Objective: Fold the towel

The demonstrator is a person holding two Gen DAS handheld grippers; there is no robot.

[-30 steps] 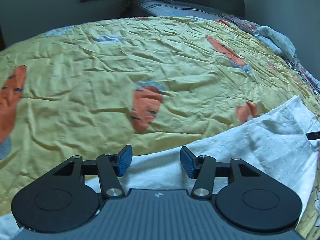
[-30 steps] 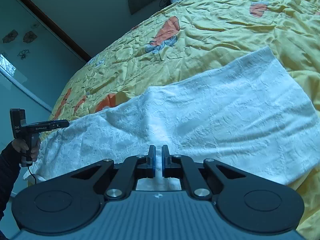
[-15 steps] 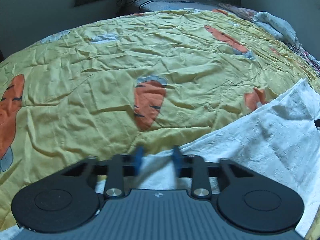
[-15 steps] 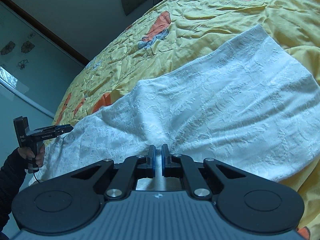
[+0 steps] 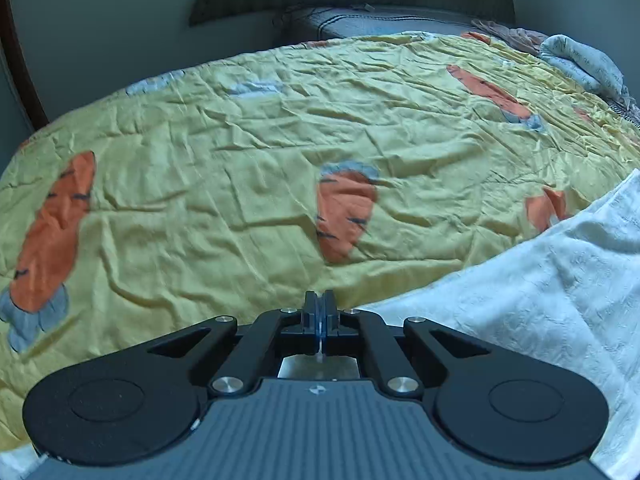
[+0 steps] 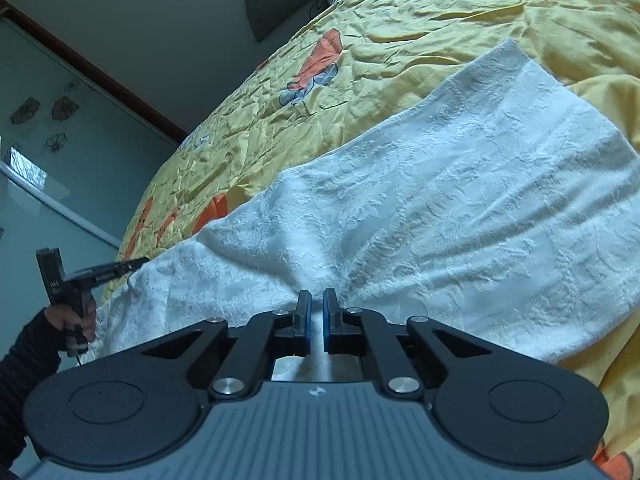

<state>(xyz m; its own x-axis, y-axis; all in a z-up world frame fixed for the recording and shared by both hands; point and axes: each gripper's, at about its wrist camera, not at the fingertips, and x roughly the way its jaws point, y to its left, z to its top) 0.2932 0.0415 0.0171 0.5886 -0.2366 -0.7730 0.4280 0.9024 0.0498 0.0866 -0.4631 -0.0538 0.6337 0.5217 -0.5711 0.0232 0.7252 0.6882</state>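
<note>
A white textured towel (image 6: 440, 208) lies spread across a yellow carrot-print bedspread (image 6: 400, 40). My right gripper (image 6: 316, 314) is shut on a pinched fold at the towel's near edge, and white cloth fills the narrow gap between its blue pads. In the left wrist view the towel (image 5: 540, 300) runs off to the right. My left gripper (image 5: 320, 312) is shut, with a thin pale sliver of cloth between the pads. The right wrist view shows the left gripper (image 6: 134, 263), held by a hand (image 6: 76, 320), with its tip at the towel's far left corner.
The bedspread (image 5: 200, 200) is wrinkled and covers the whole bed. A dark pillow (image 5: 380, 20) and a dark headboard sit at the far end. A pale blue cloth (image 5: 580, 64) is bunched at the far right. A glass panel (image 6: 48, 152) stands left of the bed.
My left gripper's fingers have gone from wide open to shut at the towel's edge. The right gripper has stayed shut on the towel, and its view has shifted slightly.
</note>
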